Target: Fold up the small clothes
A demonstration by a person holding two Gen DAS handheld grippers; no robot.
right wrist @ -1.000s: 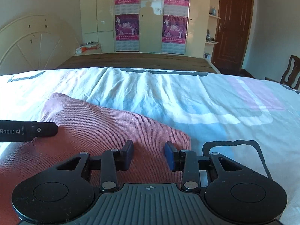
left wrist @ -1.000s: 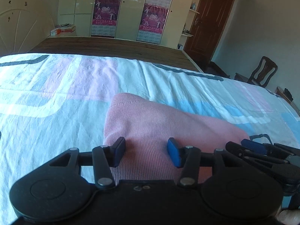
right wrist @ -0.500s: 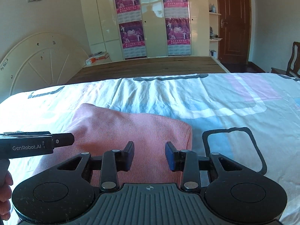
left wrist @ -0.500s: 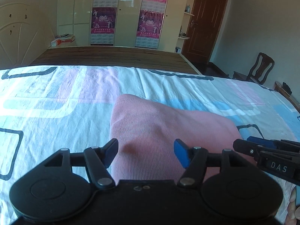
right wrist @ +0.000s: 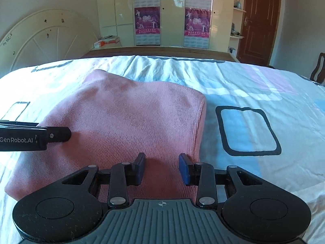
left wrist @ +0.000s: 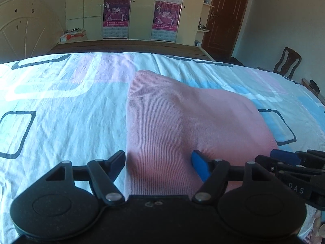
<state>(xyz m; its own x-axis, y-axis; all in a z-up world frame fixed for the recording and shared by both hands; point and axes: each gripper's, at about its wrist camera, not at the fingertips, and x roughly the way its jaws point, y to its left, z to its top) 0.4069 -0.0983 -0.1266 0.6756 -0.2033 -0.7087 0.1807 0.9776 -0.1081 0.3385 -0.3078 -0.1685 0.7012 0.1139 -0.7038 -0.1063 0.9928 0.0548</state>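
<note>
A pink ribbed garment (left wrist: 182,118) lies folded into a rough rectangle on the patterned bed sheet (left wrist: 61,111). My left gripper (left wrist: 158,158) hovers over its near left corner. Its jaws are opening and nothing is between the pads. In the right wrist view the same pink garment (right wrist: 130,118) fills the middle. My right gripper (right wrist: 162,160) hangs over its near right corner, jaws apart and not touching the cloth. Each gripper shows in the other's view: the right gripper (left wrist: 284,158) at the right edge, the left gripper (right wrist: 59,135) at the left edge.
The sheet (right wrist: 254,93) spreads wide on all sides of the garment. A wooden bed frame (left wrist: 130,46) runs along the far side, with a wardrobe (left wrist: 142,10) behind it. A dark door (left wrist: 225,18) and a chair (left wrist: 286,63) stand at the right.
Both grippers have drawn back and a little up from the garment, so more of it shows. The left gripper's jaws have spread wider. The right gripper's gap is unchanged.
</note>
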